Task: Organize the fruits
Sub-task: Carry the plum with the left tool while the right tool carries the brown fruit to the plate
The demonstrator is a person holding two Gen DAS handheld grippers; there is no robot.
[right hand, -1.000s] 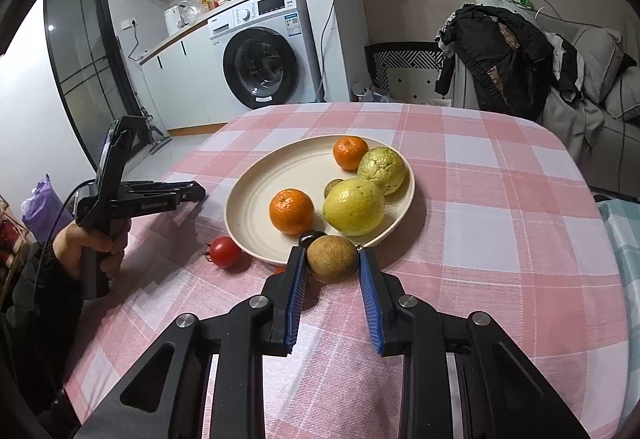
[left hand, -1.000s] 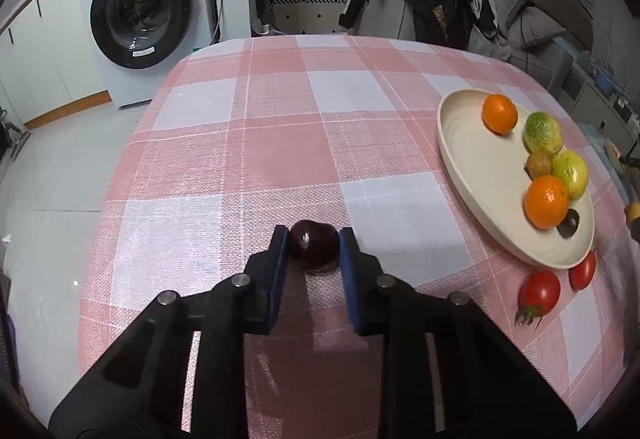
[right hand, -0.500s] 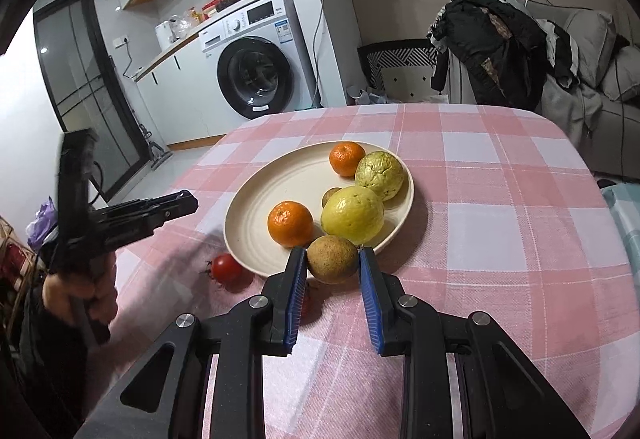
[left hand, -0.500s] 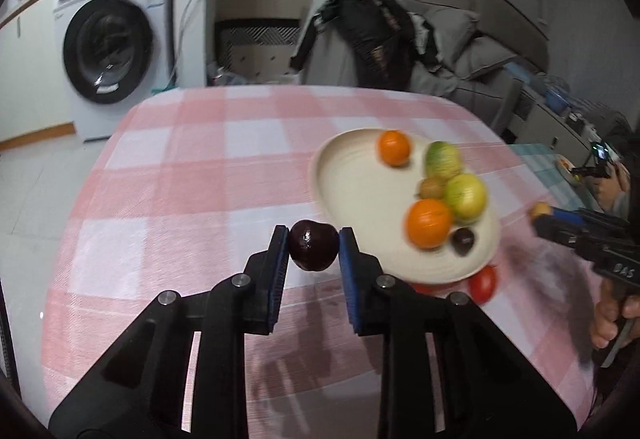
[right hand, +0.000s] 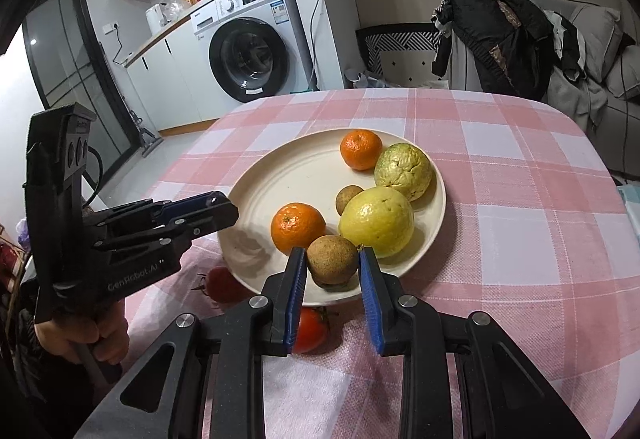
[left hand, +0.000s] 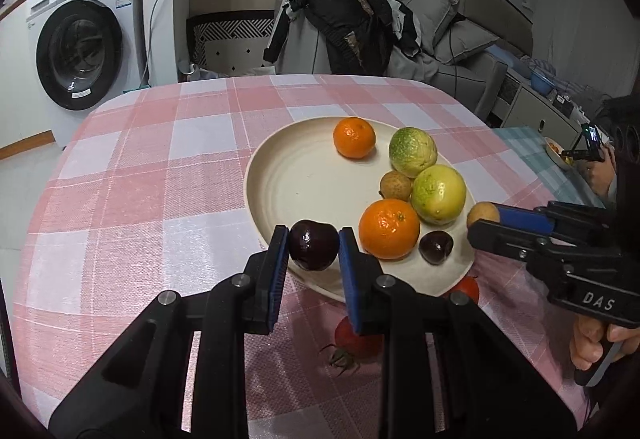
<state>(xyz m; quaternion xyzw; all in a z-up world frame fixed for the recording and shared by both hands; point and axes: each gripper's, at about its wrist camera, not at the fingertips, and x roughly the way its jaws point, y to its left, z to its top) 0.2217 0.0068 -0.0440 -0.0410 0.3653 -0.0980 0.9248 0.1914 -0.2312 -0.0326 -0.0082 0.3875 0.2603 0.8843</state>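
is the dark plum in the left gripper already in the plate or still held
Held, not set down. The left gripper is shut on the dark plum, above the plate near its rim.

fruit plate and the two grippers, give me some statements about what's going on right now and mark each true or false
1. The left gripper is shut on a dark purple plum. True.
2. The right gripper holds an orange. False: it is shut on a brown kiwi-like fruit.
3. The cream plate holds two oranges. True: a far orange and a near orange.
4. Both tomatoes lie on the plate. False: one tomato and a second tomato sit on the checked tablecloth beside its near rim.
5. The plate holds no dark fruit. False: a second dark plum lies by the near orange.
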